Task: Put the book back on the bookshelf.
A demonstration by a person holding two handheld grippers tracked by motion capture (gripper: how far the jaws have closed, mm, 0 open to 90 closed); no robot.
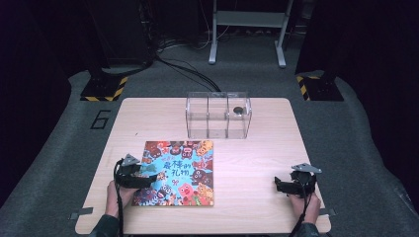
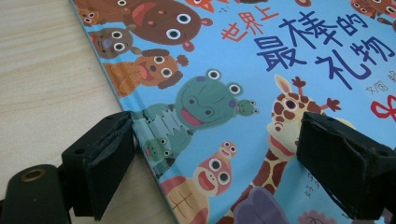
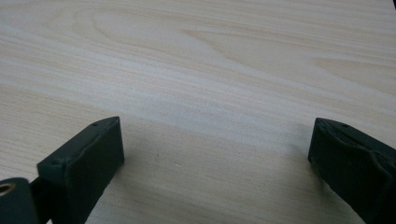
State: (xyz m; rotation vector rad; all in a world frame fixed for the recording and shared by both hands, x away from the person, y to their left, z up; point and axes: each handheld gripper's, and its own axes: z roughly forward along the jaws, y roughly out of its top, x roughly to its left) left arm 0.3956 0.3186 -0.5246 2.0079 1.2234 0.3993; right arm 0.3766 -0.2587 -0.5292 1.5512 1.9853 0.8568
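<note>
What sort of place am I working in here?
Likely a lab recording station: a lone wooden table on grey carpet, hazard-striped stand bases, loose cables and dark curtains around.

Bare table (image 1: 257,163) lies open between book (image 1: 178,173) and right gripper (image 1: 280,185) (clear box (image 1: 218,115) blocks the far middle)

1. The left gripper (image 1: 148,177) and right gripper (image 1: 279,185) are built in black, each topped by a grey three-cornered plate.
2. Blocky black fingers (image 2: 108,158) with worn padding are seen.
3. A brass-coloured screw hole (image 2: 32,175) is set in the body.
4. Black cables are trailed; dark sleeves (image 1: 104,226) are worn.
</note>
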